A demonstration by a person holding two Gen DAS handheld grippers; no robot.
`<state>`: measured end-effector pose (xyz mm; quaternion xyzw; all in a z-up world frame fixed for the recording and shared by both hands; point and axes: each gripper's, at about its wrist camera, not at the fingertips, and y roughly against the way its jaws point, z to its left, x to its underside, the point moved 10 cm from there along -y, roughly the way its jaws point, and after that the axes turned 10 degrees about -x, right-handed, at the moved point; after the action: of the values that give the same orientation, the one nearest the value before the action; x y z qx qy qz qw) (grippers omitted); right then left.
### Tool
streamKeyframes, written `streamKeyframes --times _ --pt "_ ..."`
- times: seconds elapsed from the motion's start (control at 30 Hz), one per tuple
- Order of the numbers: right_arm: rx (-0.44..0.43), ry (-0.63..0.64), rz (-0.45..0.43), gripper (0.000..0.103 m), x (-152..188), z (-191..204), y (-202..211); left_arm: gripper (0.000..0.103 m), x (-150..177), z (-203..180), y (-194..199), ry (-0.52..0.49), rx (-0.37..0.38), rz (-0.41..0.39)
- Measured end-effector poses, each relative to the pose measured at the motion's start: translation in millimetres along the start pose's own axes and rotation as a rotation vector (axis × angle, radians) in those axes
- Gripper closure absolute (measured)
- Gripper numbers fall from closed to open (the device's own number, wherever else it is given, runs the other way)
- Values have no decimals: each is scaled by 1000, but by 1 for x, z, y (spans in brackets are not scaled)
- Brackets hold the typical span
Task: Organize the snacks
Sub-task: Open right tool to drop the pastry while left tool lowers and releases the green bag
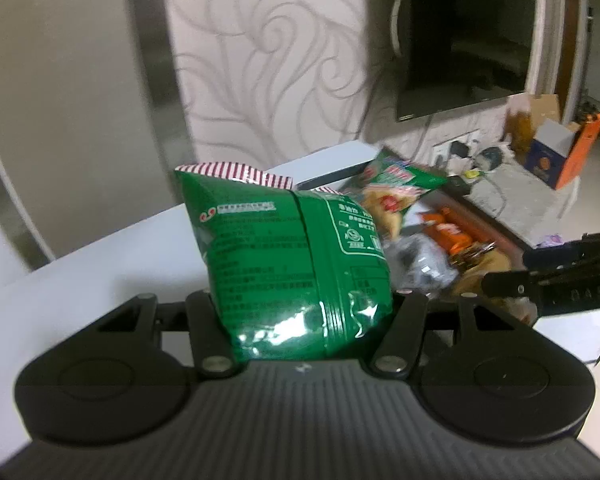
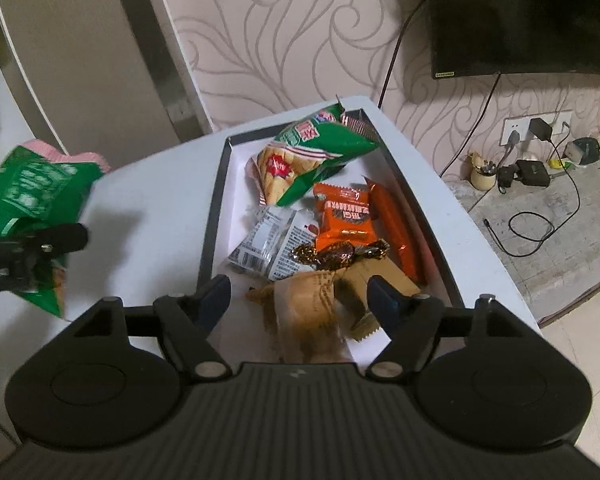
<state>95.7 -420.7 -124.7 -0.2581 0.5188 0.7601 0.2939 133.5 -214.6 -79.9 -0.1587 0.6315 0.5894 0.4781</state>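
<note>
Snacks lay mostly inside the tray (image 2: 216, 184), a shallow dark-walled box on the white desk (image 2: 156, 200). In it: a green bag (image 2: 312, 152) at the far end, an orange packet (image 2: 344, 216) and an orange stick (image 2: 396, 236) along the right wall, a grey-white packet (image 2: 272, 240) mid-tray, a foil candy (image 2: 336, 256), and a brown packet (image 2: 308, 312) at the near end.

Right tool (image 2: 298, 300): jaws stood wide, not pressing on anything. The brown packet lay between and just below the fingertips, resting in the tray. Judged as a release completed at the near end.

Left tool (image 1: 312, 320): closed on a second green bag (image 1: 296, 264), gripped at its lower end, the bag standing upright out of the jaws, striped seal on top. It hung over the desk to the left of the tray, apart from it. The right view showed the same bag (image 2: 32, 200) blurred at the left edge.

Step in hand, by my reading: one snack set down, the last loose bag carried toward the tray.

Next move would call for the right tool to clear the tray, then the left to bring its bag over open tray floor. Free space looked best on the left side, beside the first green bag. The bag was puffy and slick, so a low, gentle release would suit, or it could slide over the shallow wall.
</note>
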Motion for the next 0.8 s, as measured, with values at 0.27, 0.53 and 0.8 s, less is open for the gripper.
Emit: streamKeyframes --times 0.27,0.53,0.8 --pt "-13 -35 -33 20 6 -3 47 43 -25 -73 -28 -40 129 -3" --pt "46 -94 -45 19 24 -34 90 41 -32 -136 -74 -72 210 81" --pt "67 -125 -40 19 39 -55 110 17 -31 -147 -75 -80 217 145"
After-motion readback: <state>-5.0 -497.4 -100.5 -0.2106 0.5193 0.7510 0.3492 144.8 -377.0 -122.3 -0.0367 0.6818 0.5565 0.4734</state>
